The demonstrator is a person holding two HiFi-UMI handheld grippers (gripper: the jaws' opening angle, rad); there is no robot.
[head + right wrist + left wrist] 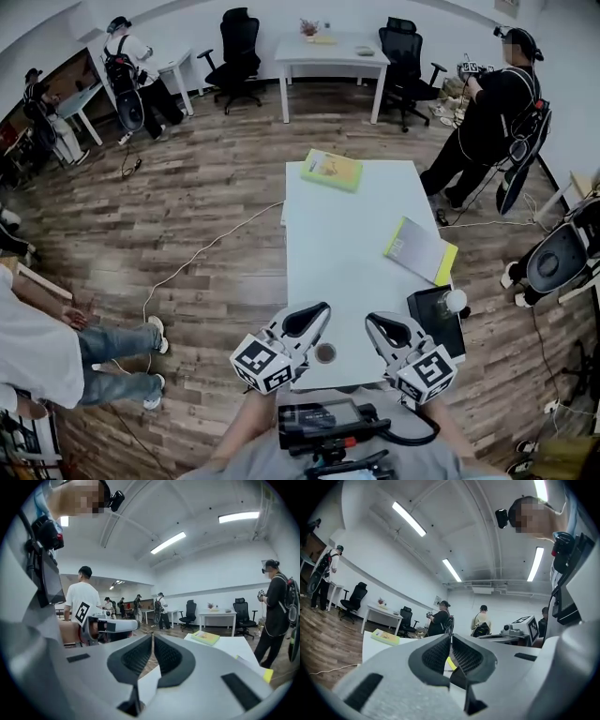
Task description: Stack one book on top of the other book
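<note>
Nothing is stacked yet. The green book [332,170] sits at the desk's [342,272] far end, the other book [421,249] at its right edge. The left tool [317,317] and right tool [377,324] are closed tight and empty.

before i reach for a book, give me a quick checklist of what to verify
1. Left gripper empty: ok, jaws together, nothing between them.
2. Right gripper empty: ok, jaws together, nothing between them.
3. Jaws open for a grab: not ok, both are shut.
4. Both books located: ok, green book at the table's far left corner, grey book at its right edge, well apart.
5. Way to the books free: ok, only bare white top lies between the grippers and the books.
6. Black object at the near right corner: cannot tell what it is; steer clear of it.
</note>
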